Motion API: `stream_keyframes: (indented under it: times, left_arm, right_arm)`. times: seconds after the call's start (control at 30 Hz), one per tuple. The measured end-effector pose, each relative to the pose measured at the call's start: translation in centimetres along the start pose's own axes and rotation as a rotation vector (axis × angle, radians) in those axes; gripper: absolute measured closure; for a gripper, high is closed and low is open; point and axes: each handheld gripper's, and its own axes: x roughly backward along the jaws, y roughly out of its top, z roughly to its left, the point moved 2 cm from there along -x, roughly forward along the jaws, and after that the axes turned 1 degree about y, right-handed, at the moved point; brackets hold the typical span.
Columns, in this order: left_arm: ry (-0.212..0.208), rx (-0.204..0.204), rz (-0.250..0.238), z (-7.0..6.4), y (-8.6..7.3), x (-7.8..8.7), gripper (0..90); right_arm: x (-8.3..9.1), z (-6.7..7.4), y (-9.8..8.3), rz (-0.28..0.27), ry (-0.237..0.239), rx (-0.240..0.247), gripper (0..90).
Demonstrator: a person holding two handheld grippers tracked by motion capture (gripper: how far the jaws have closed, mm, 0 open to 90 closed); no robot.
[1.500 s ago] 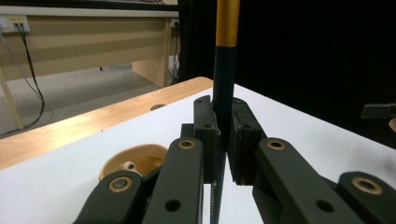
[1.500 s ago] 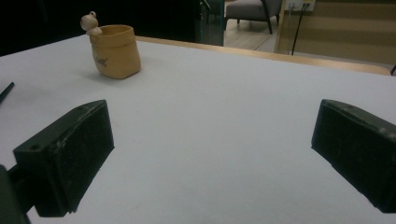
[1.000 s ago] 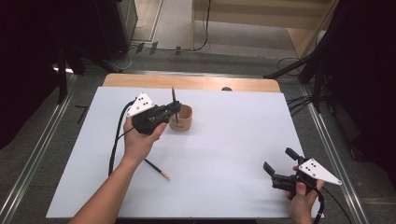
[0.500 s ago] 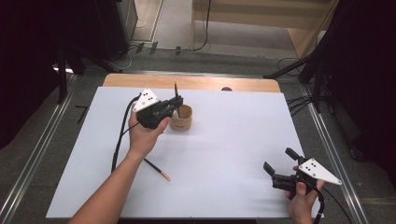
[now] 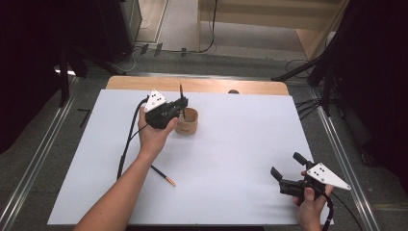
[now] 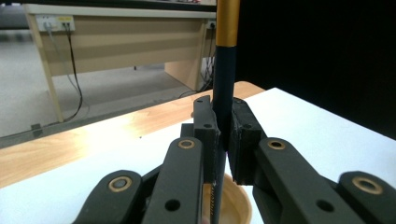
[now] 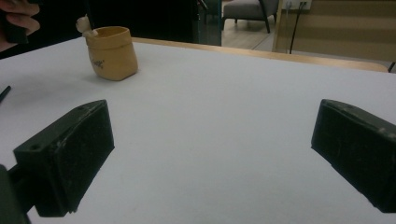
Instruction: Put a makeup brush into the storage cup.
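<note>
My left gripper [image 5: 183, 107] is shut on a dark pen [image 5: 182, 94] with a gold upper end, held upright just over the tan cup [image 5: 187, 122] at the back left of the white sheet. In the left gripper view the pen [image 6: 225, 70] stands clamped between the two jaws, its lower end reaching down to the cup's mouth [image 6: 236, 205]. A second dark pen with a copper tip [image 5: 163, 176] lies flat on the sheet in front of the left forearm. My right gripper [image 5: 286, 164] rests low at the front right, open and holding nothing [image 7: 212, 154]; the cup [image 7: 112, 52] is far off from it.
A white sheet [image 5: 231, 159] covers the table, and a strip of bare wood [image 5: 211, 85] shows along the far edge. The left gripper's cable [image 5: 127, 144] trails down the left side. Metal rails [image 5: 337, 139] run beside the table.
The left gripper has carried the upright pen to the right and lower, from beside the cup to over its mouth. The right gripper has stayed where it was.
</note>
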Motion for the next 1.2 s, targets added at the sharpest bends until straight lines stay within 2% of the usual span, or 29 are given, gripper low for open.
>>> stream_keyframes:
  times: [0.1, 0.5, 0.63, 0.83, 0.93, 1.0, 1.1, 1.2]
  left_arm:
    - [0.003, 0.018, 0.002, 0.2, -0.3, -0.4, 84.3]
    - [0.007, 0.032, 0.065, -0.3, -1.9, -1.7, 84.0]
    - [0.003, 0.039, 0.084, -0.3, -2.4, -1.7, 80.8]
    - [-0.011, 0.030, 0.075, -0.6, -2.1, -0.8, 60.8]
    - [-0.039, 0.034, 0.076, -0.7, -1.7, -0.2, 42.4]
    - [-0.067, 0.033, 0.077, -0.8, -1.4, 0.4, 25.5]
    - [-0.117, 0.001, 0.070, -0.9, -1.1, 1.3, 11.3]
    - [-0.165, 0.000, 0.059, -0.9, -1.0, 2.2, 0.0]
  right_arm:
    - [0.0, 0.1, 0.0, 0.002, 0.003, -0.001, 0.0]
    - [-0.1, 0.0, -0.1, 0.004, 0.003, -0.002, 0.0]
    - [-0.1, 0.0, -0.1, 0.004, 0.003, -0.004, 0.0]
    - [-0.1, 0.0, -0.1, 0.004, 0.001, -0.003, 0.0]
    - [-0.1, 0.0, -0.1, 0.004, 0.001, -0.001, 0.0]
    - [0.0, 0.0, -0.1, 0.003, 0.002, -0.004, 0.0]
    - [-0.1, 0.0, -0.1, 0.006, 0.002, -0.002, 0.0]
    - [-0.1, 0.1, -0.1, 0.007, 0.002, 0.000, 0.0]
